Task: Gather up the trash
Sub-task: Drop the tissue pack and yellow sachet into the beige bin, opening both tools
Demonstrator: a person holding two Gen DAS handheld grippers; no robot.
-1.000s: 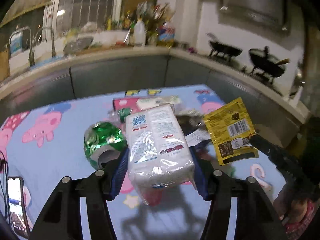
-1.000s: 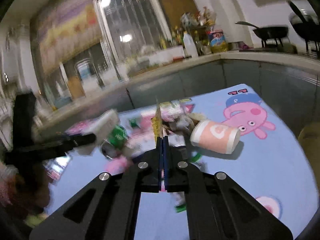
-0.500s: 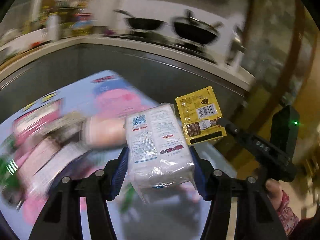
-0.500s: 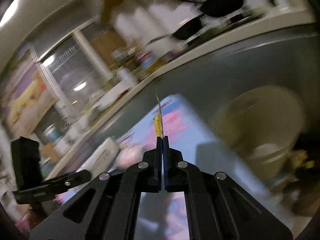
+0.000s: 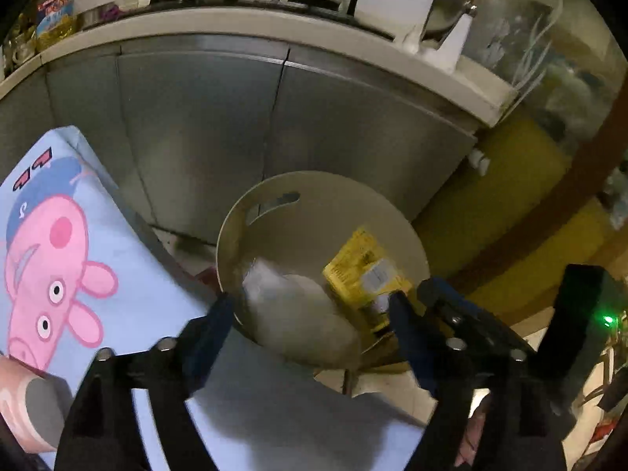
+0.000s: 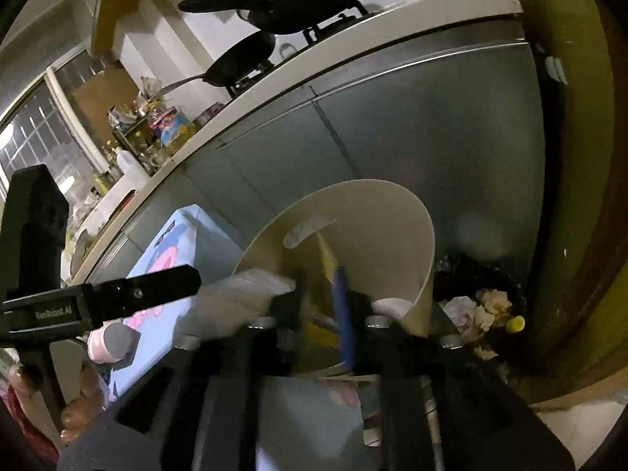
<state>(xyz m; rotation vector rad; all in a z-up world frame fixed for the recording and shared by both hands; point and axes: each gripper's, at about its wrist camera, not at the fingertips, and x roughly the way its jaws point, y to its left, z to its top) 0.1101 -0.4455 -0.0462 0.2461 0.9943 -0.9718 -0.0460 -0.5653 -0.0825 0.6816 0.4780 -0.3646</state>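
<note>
Releasing: both claws are opening over the round cream plastic bin (image 5: 314, 212) that stands on the floor beside the tabletop (image 5: 129, 274).
Left claw: the left claw (image 5: 306, 314) stands apart, jaws widening; the white plastic-wrapped tissue pack (image 5: 298, 306) it clamped a second ago is now free of the blue pads and blurred, dropping into the bin mouth.
Right claw: the right claw (image 6: 320, 310) is parting; the flat yellow foil sachet (image 5: 365, 271) it pinched edge-on a second ago has left the pads and lies tilted inside the bin, against the far wall.
Change in position: a second ago both claws were over the cartoon-pig tabletop cloth amid the litter; now both point down into the bin.
Meaning for task: judged two items delivered. A pink-and-grey paper cup (image 5: 23, 404) lies on its side on the tabletop, so collection looks unfinished.
Other waste: crumpled paper in a dark bag (image 6: 482, 310) sits just beside the bin.
Writing: "GenRobot.AI" reads on the left claw's body in the right wrist view. The sachet shows a white barcode patch, its text too blurred to read. The cloth lettering is not legible.
</note>
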